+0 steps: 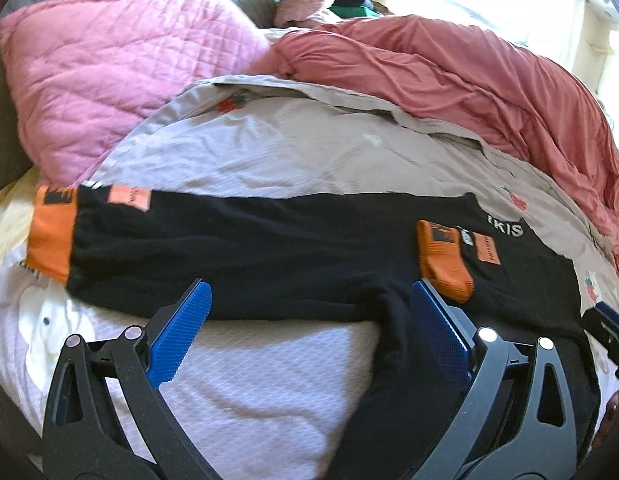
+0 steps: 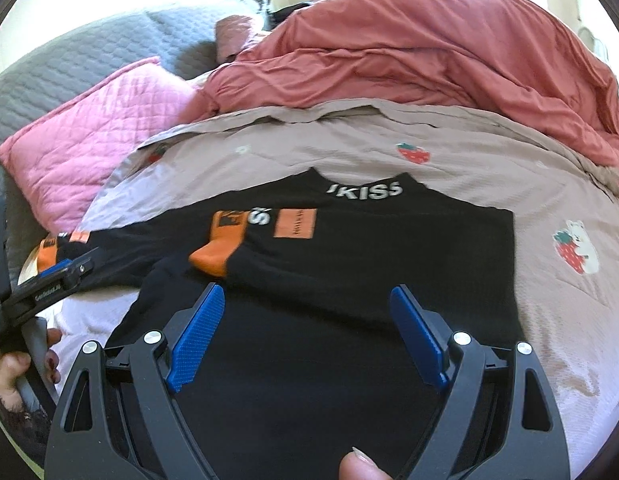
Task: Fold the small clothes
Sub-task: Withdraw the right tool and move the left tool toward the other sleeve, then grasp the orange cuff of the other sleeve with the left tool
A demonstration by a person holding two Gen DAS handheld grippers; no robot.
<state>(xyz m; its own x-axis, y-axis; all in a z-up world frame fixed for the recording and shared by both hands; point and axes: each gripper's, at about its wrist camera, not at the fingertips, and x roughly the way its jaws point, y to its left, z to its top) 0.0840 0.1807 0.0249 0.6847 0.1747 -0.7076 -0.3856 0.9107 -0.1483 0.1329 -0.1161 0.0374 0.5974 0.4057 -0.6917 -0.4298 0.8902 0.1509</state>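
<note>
So right now the black shirt (image 2: 349,248) is lying flat on the bed cover (image 2: 509,184), filling the middle of the right wrist view, collar with white letters pointing at the top of the frame. One sleeve is folded in across the chest, its orange cuff (image 2: 215,252) sitting left of center. The other sleeve (image 1: 229,240) stretches out toward the left edge of the left wrist view, ending in an orange cuff too.

My right gripper (image 2: 307,336) is spread wide at the bottom center, hanging over the lower part of the shirt with nothing pinched. My left gripper (image 1: 309,336) is spread wide too, nothing between its fingers, above the shirt's lower edge.

Pink pillow (image 1: 109,72) sits upper left, and a rumpled red blanket (image 2: 429,52) is piled across the top.
</note>
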